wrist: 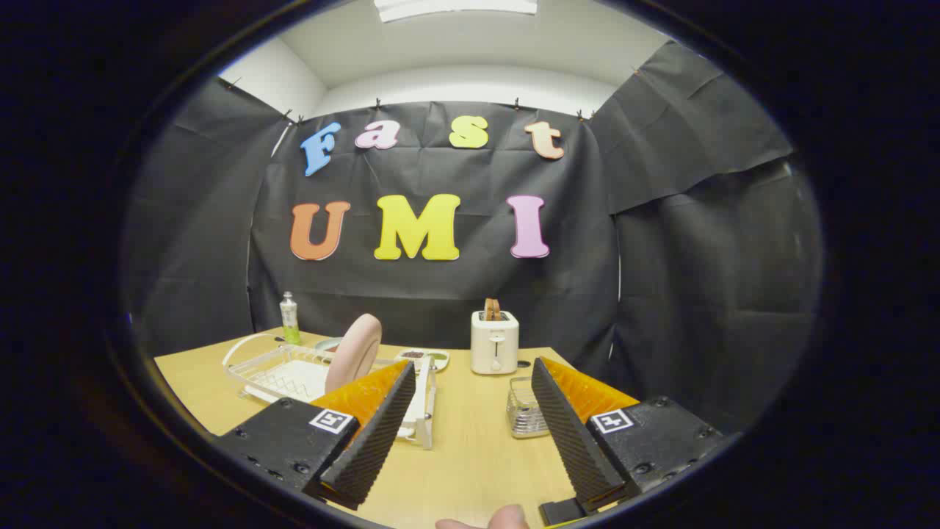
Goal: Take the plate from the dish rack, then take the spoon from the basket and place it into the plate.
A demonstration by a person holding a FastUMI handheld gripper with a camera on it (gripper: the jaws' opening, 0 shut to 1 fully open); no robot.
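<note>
**Plate in rack, gripper wide and empty above table**

The plate [354, 350], pale pink, stands on edge in the white wire dish rack [283, 373], towards the rack's right end, just beyond the tip of the left finger. The rack sits on the left half of the wooden table [470, 448]; part of its right end is hidden behind that finger.

The basket [525, 413], a small wire one, stands on the table just beside the right finger, partly hidden by it. Whether a spoon lies in it cannot be told from here.

The gripper [470, 371] has its fingers spread wide with nothing between them but bare tabletop; neither finger touches anything.

Further back: a white toaster [494, 342] with a slice of toast standing in its slot, behind the basket near the table's far edge. A small dish [424, 357] lies between rack and toaster. A green bottle [290, 319] stands behind the rack's far corner. A fingertip [507, 519] shows below the fingers.
</note>
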